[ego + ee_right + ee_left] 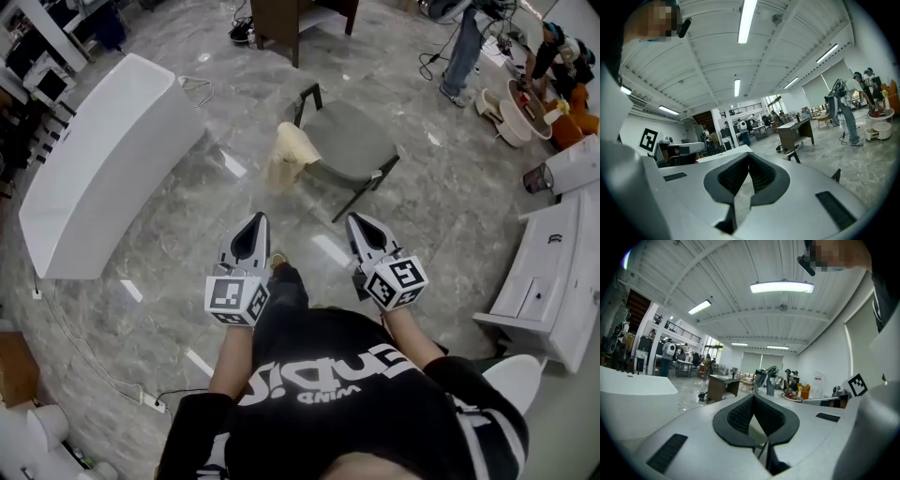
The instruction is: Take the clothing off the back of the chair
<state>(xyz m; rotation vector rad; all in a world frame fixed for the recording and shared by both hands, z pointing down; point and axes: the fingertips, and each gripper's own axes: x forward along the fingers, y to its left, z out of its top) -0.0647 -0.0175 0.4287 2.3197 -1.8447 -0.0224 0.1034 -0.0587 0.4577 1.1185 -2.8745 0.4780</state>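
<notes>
The person holds the left gripper (255, 221) and the right gripper (357, 221) side by side, both pointing forward and nearly level over the grey marble floor (169, 309). In the left gripper view the ribbed pads (740, 416) meet at their tips and nothing lies between them, so this gripper is clenched and empty. The right gripper view shows the same: its pads (761, 176) are pressed together at the tip, gripping nothing. Each gripper has a marker cube at its rear, just in front of the holding hand.

The clothing (289, 155), a cream garment, hangs bunched over the back of the chair (354, 141). It is ahead of both grippers, roughly between the lines they point along and a little nearer the left one, well apart from either tip. The grey seat of the chair lies beyond the clothing, ahead of the right gripper, on thin black legs.

Off to the outer side of the left gripper stands a long white counter (103, 159). A white cabinet (553, 272) stands off to the outer side of the right gripper. A brown desk (291, 23) stands far ahead, past the chair.
</notes>
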